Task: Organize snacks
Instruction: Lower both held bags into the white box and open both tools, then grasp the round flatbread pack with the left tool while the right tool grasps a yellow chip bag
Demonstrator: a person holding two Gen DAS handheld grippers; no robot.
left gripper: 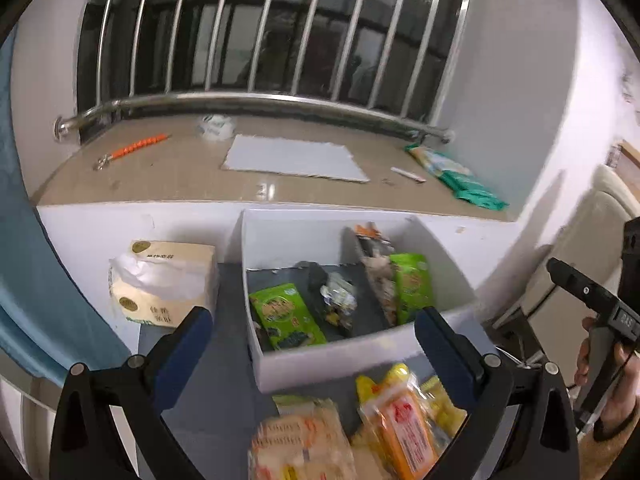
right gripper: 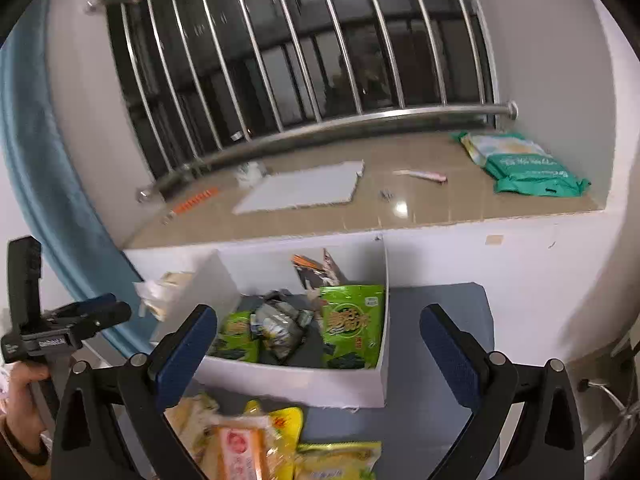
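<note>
A white open box [left gripper: 328,364] [right gripper: 296,384] stands on a grey surface below the windowsill. It holds green seaweed packets [left gripper: 286,316] [right gripper: 352,324], a dark crumpled wrapper [left gripper: 336,300] [right gripper: 280,328] and a tall packet [left gripper: 372,252] leaning on the back wall. In front of the box lies a loose pile with an orange packet [left gripper: 404,420] [right gripper: 240,452], pale crackers [left gripper: 300,440] and yellow packets [right gripper: 336,460]. My left gripper [left gripper: 314,332] hangs open above the pile with nothing between its fingers. My right gripper [right gripper: 320,338] is also open and empty, beside the left one.
A tissue box [left gripper: 164,284] sits left of the white box. The sill carries a white board [left gripper: 292,160], a green bag [right gripper: 524,164], an orange-handled tool [left gripper: 136,148] and a pen [right gripper: 424,176]. Window bars rise behind it, and a blue curtain [right gripper: 36,168] hangs at left.
</note>
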